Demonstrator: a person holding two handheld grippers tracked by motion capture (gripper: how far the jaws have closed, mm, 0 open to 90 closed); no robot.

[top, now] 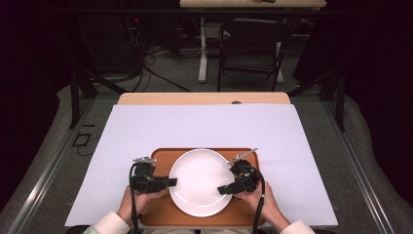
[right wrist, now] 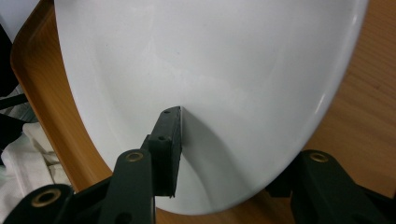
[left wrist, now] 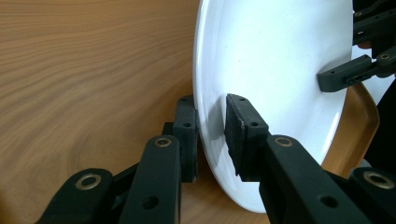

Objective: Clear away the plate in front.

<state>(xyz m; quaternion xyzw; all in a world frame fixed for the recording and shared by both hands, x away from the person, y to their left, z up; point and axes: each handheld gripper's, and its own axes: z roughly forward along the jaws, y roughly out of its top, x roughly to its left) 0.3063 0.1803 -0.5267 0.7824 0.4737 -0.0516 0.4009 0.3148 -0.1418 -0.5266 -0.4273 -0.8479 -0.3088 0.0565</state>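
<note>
A white round plate [top: 200, 181] lies on a wooden tray [top: 160, 214] at the near edge of the table. My left gripper [top: 170, 182] reaches in from the plate's left side. In the left gripper view its jaws [left wrist: 212, 100] straddle the plate [left wrist: 271, 60] rim, one pad under it and one above, and a thin gap shows at the upper pad. My right gripper [top: 223, 189] comes in from the right. One of its jaws [right wrist: 224, 149] hovers over the plate [right wrist: 210, 60] and the other sits beneath the rim, so it is open too.
A large white sheet [top: 204, 126] covers the table under the tray. The tray's raised wooden edge [right wrist: 42, 93] curves close around the plate. A folding chair [top: 251, 48] and cables stand on the floor beyond the table's far edge.
</note>
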